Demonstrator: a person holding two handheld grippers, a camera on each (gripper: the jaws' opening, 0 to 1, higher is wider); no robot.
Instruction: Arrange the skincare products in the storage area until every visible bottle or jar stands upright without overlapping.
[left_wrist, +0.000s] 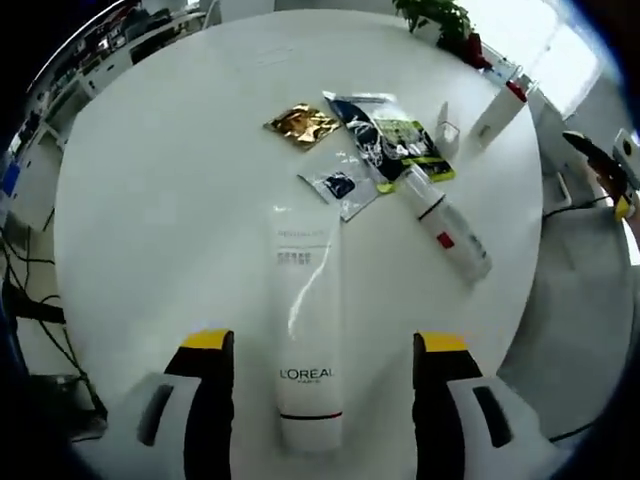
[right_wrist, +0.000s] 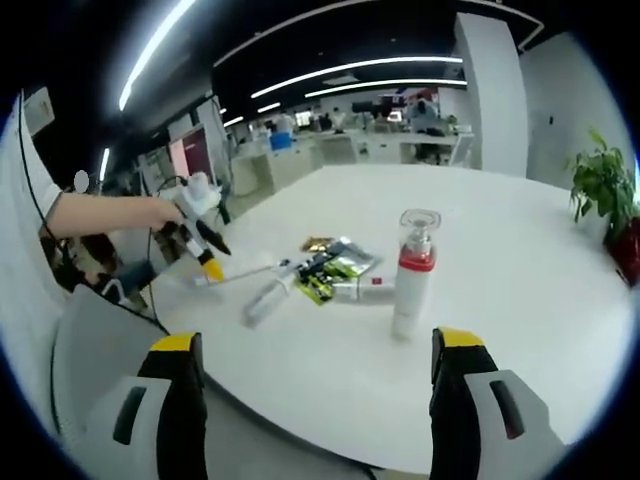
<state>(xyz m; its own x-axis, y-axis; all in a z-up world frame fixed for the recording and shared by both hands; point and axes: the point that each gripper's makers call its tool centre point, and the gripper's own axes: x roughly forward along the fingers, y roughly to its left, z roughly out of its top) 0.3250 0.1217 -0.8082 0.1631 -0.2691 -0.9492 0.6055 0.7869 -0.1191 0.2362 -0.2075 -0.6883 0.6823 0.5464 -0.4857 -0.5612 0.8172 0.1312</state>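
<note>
I judge that I am at the step of picking up the lying white tube (left_wrist: 306, 330). In the left gripper view it lies flat on the round white table (left_wrist: 150, 200), between the two jaws of my left gripper (left_wrist: 325, 350), which are spread wide and touch nothing. The cap end is nearest to me. The next move, I think, calls for closing on the tube near the cap and turning it to stand on that cap.

Further on the table lie a second white bottle (left_wrist: 447, 230) with red marks, also on its side, some sachets (left_wrist: 390, 135), a gold foil packet (left_wrist: 302, 125) and a small clear packet (left_wrist: 338, 187). One pump bottle (right_wrist: 413, 272) with a red band and clear cap stands upright already, seen in the right gripper view, well apart from the lying things.

My right gripper (right_wrist: 320, 385) hangs at the table edge, jaws apart and empty. In the same view the left gripper (right_wrist: 200, 240) shows at the far side, in a hand.

The tube reads "L'OREAL" with small letters under it, perhaps "PARIS"; the grey text higher up is too blurred for me. On the sachets I cannot read anything.
</note>
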